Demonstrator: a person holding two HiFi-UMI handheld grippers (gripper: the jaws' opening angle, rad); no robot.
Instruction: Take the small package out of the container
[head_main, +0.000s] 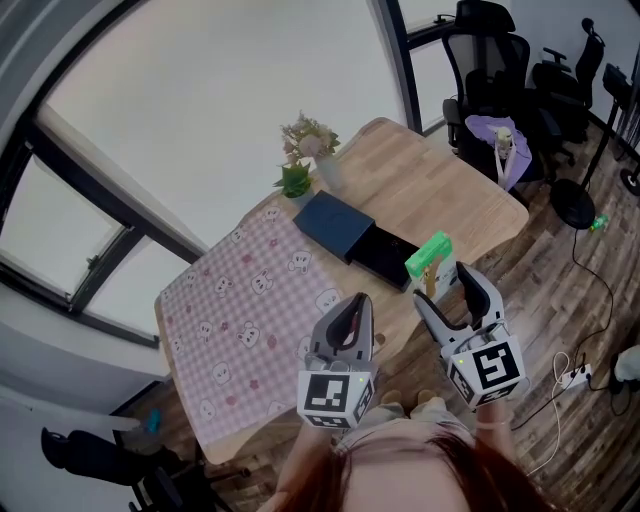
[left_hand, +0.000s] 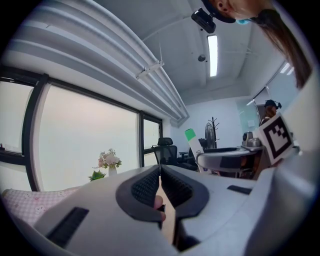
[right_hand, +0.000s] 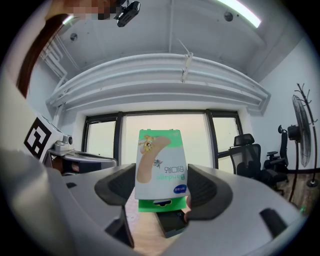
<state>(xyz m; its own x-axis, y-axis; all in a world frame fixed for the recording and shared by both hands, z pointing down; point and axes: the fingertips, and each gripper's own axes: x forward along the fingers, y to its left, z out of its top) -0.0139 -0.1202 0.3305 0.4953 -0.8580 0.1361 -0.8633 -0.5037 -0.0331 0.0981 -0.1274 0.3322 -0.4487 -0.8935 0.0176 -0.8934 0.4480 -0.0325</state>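
A small green and white bandage package is up off the table with my right gripper shut on it. In the right gripper view the package stands upright between the pads, above the gripper. Below it lies the container, a dark blue sleeve box with its black inner tray slid out toward me; that tray also shows under the package. My left gripper hovers over the table's near edge, shut and empty. The package's green top is visible to its right.
A pink checked cloth covers the left half of the wooden table. A small vase of flowers stands at the far edge behind the box. Office chairs stand beyond the table's right end, and a power strip lies on the floor.
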